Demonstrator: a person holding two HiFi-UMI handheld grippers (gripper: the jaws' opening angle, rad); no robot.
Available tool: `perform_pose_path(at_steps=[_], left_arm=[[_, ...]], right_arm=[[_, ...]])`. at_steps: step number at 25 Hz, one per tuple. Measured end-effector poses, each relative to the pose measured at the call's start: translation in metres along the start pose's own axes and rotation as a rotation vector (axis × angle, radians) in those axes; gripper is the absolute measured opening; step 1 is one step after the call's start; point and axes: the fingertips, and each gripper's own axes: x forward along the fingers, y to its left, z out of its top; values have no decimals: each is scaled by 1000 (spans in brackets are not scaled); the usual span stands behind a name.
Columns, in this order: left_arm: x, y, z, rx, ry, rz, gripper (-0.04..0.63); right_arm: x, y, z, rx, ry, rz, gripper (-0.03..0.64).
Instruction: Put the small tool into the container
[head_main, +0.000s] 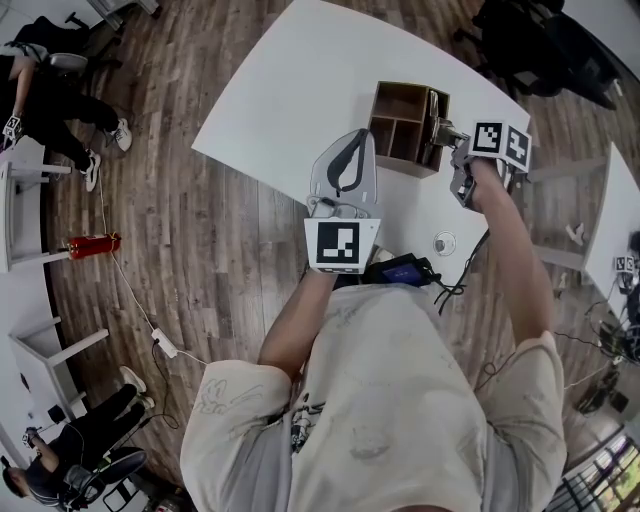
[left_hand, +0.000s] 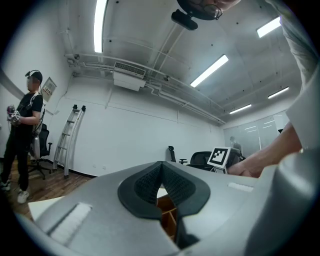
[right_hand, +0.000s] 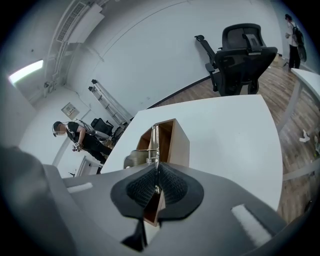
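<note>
— At upper right of the head view, over the white table (head_main: 300, 80), what are you holding?

— I have the right gripper (head_main: 455, 152) there with its jaws pinched shut on the small tool (head_main: 441, 131), a thin piece of bright metal. It sits right at the right-hand rim of the wooden container (head_main: 380, 112). In the right gripper view the tool stands up out of the pads, and an open compartment of the container lies directly beyond it.

— And your other hand?

— The left gripper (head_main: 358, 145) is at centre frame, pointing up toward the container's near left corner. Its jaws are drawn together with nothing between them. Its own view shows only a sliver of the container's wood through the slot below the pads.

— Anything else on the table?

— A small round object (head_main: 444, 242) lies at lower right of the container, well apart from it. A black device (head_main: 400, 268) with cables sits at the table's near edge, close to my chest.

— How far along do you put the job?

— I judge it close to done but not finished. The tool has reached the container, yet it hangs in my jaws and does not rest inside on its own. I cannot tell from either view whether its lower end has dipped below the rim. As I read it, what is left is to sink it into that right-hand compartment and part the jaws.
</note>
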Motion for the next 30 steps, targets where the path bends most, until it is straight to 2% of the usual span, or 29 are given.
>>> perform_pose_path(at_steps=[9,16,30], left_arm=[[2,-1,0,13,-1,-8,14],[4,-4,2,8,-5,-14,14],[5,-8,-6,6,-2,-22,14]], right_arm=[[2,-9,0,81,22,-68,8],[2,-12,1,98,44,-92,8],[3,-13,2,14,36,-124,25]])
